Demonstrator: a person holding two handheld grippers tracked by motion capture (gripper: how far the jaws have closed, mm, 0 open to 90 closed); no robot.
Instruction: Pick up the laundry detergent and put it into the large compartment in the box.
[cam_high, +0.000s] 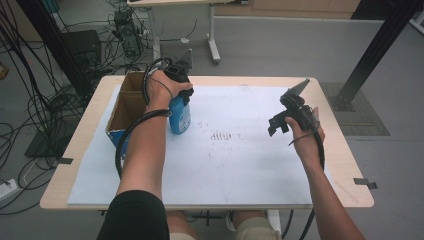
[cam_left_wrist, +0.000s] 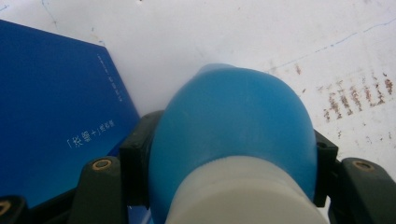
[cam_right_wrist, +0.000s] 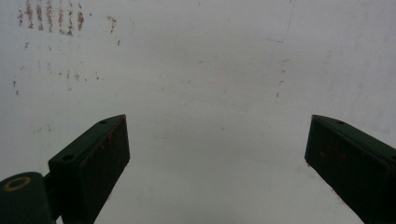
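Overhead, left hand-held gripper clamps a blue bottle standing on the counter, cardboard box just beside. Its own camera shows jaws pressing the bottle's shoulder. Right hand-held gripper hangs wide open, empty.

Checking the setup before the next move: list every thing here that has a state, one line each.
Blue bottle: upright on the white mat, white cap on, clamped near the top.
Left gripper: shut on the bottle.
Right gripper: open, nothing between its fingers, held above the mat.
Cardboard box: open at the top, standing beside the bottle.
White mat: flat, marked with reddish stains.
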